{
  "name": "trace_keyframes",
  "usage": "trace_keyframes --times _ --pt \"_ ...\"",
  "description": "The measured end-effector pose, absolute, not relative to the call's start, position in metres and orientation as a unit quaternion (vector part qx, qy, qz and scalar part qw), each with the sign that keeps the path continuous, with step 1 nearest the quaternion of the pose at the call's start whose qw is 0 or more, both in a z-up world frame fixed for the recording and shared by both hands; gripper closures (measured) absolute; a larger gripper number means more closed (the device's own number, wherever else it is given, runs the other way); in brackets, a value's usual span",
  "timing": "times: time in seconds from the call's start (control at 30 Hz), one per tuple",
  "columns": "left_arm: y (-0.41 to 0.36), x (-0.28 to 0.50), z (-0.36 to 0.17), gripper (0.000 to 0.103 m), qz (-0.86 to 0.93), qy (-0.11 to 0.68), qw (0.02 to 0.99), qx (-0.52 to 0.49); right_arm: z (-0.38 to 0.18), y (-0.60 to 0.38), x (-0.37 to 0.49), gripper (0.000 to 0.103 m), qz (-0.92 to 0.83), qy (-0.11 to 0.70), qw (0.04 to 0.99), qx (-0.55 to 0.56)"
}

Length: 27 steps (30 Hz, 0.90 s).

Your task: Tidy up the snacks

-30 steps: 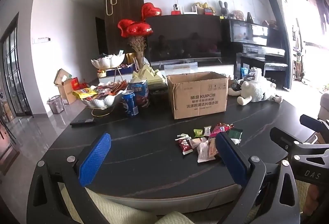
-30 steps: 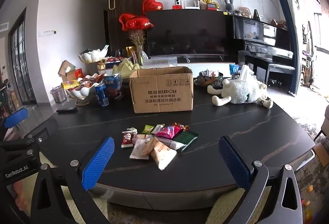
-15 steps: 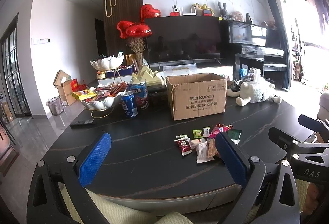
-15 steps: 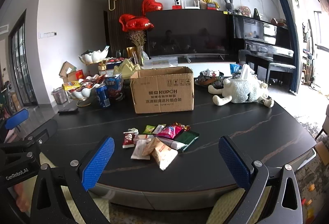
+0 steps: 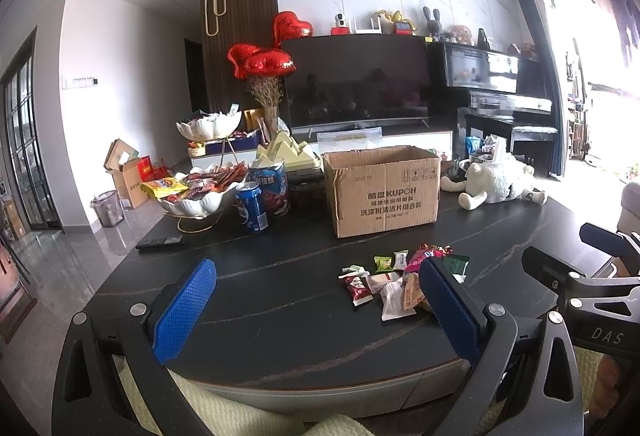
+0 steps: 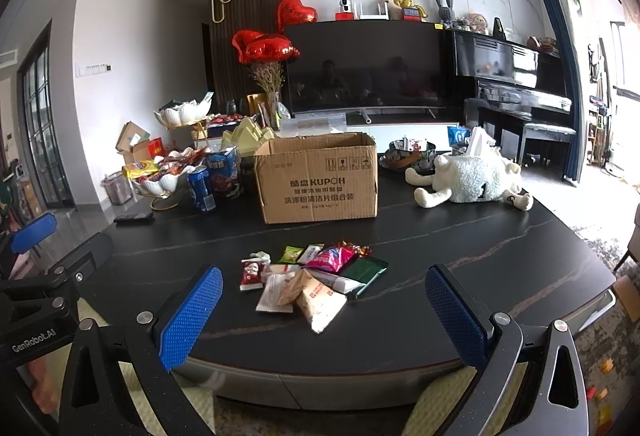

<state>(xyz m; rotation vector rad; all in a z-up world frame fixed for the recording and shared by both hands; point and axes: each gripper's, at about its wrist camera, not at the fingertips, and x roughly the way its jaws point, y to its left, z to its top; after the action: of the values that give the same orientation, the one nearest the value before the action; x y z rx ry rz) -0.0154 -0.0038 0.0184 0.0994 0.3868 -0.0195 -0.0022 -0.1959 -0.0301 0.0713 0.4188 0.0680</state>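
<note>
Both grippers have edged slightly forward; left gripper (image 5: 316, 306) and right gripper (image 6: 322, 310) gape wide, empty. Snack packets (image 6: 310, 278) lie near the table's (image 6: 480, 236) front edge (cardboard box (image 6: 318, 178) behind). Pinch one packet singly.

From the right tongs (image 6: 320, 312), spread wide and holding nothing, bare bench (image 6: 460, 236) runs open toward 2 o'clock. The snack pile (image 6: 312, 276) lies at 12, with the cardboard box (image 6: 320, 180) walling the path behind it. A plush sheep (image 6: 472, 180) blocks 1 o'clock at the far edge. At 11, a blue can (image 6: 201, 189) and snack bowl (image 6: 160, 184) crowd the far left. The left tongs (image 5: 320, 304), also spread wide, face clear bench at 12, the pile at 1.
</note>
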Motion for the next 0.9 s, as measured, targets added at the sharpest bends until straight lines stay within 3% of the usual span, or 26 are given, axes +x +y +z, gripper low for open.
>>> trace_keyframes --times 0.9 --pt "-0.0049 -0.015 0.0199 0.0 -0.011 0.189 0.981 0.049 -0.0245 -0.1935 -0.0034 0.001 0.035 0.204 0.978 0.036"
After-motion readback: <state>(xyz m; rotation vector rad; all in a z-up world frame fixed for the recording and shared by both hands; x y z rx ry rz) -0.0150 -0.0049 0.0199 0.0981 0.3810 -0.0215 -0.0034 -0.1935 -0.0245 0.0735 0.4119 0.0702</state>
